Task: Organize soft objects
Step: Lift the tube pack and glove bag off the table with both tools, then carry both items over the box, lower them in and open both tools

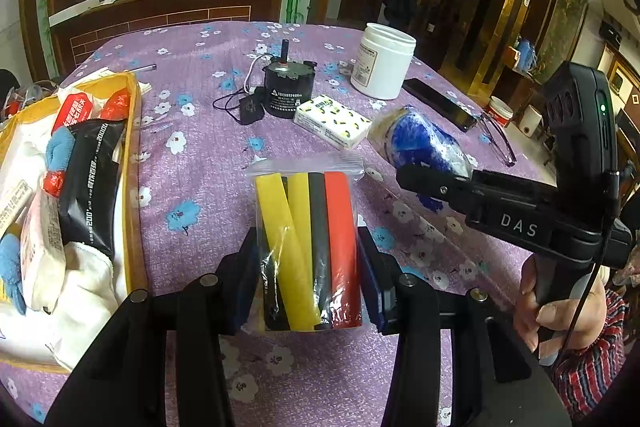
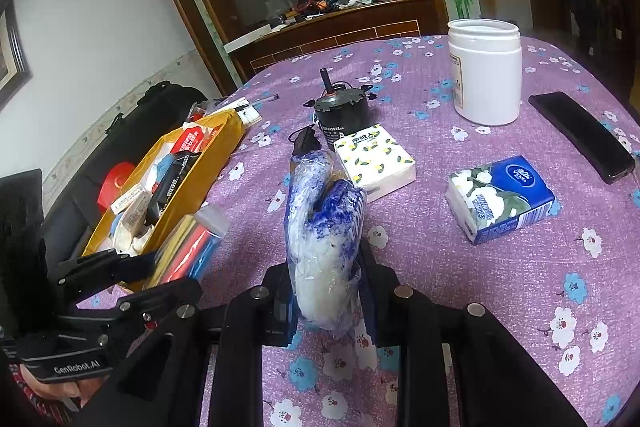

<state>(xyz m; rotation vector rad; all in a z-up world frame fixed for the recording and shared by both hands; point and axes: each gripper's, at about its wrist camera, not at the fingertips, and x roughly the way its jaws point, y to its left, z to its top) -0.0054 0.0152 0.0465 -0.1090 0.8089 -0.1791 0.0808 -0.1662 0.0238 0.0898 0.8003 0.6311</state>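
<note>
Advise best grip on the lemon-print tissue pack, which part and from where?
Tissue pack lies flat on the tablecloth, a low soft block with a corner toward the camera. Probably come from above and pinch the two long side faces at mid-length. The motor sits close behind its far end, so keep the fingers away from that end. Both grippers are full now.

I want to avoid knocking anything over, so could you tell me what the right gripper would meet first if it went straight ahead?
Probably the lemon tissue pack, right beyond the gloves the right gripper holds; the motor stands behind it. Depth is uncertain.
</note>
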